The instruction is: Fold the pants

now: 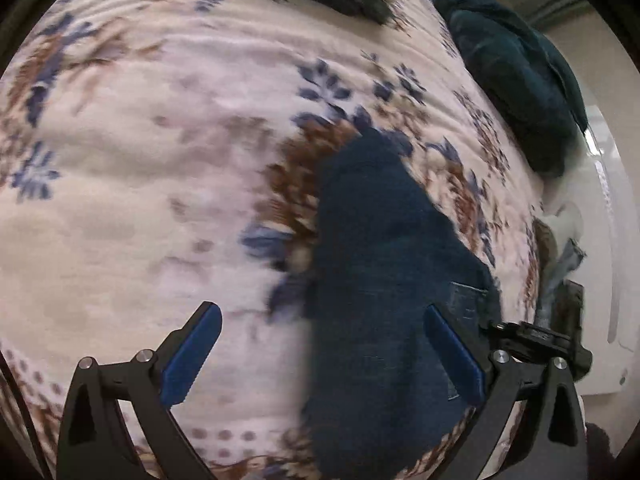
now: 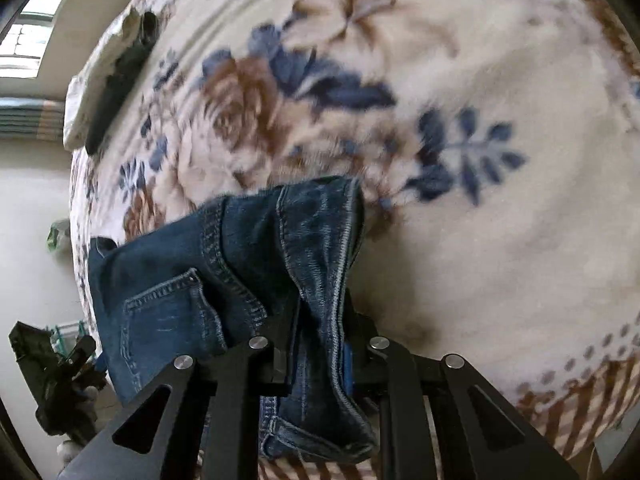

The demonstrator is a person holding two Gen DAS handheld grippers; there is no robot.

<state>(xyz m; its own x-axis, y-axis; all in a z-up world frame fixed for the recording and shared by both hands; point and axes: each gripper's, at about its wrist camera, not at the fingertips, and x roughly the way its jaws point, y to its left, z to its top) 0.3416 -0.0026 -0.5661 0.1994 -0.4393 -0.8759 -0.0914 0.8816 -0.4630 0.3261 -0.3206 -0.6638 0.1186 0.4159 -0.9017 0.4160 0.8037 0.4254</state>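
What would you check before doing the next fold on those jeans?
1. Right gripper has the jeans: ok, jaws shut on a bunched denim edge.
2. Left gripper free to take a second corner: ok, jaws open, holding nothing.
3. Bare blanket to lay them on: ok.
4. Jeans lying flat: not ok, bunched and partly lifted.
5. Where the legs end: cannot tell, blurred and out of frame.
6. Dark green cloth away from the jeans: ok, at the far edge.

Motion blur smears the jeans (image 1: pixel 384 280) at centre right of the left wrist view. In the right wrist view denim covers the right gripper (image 2: pixel 320 344) fingertips, and the lower edge crops the fold.
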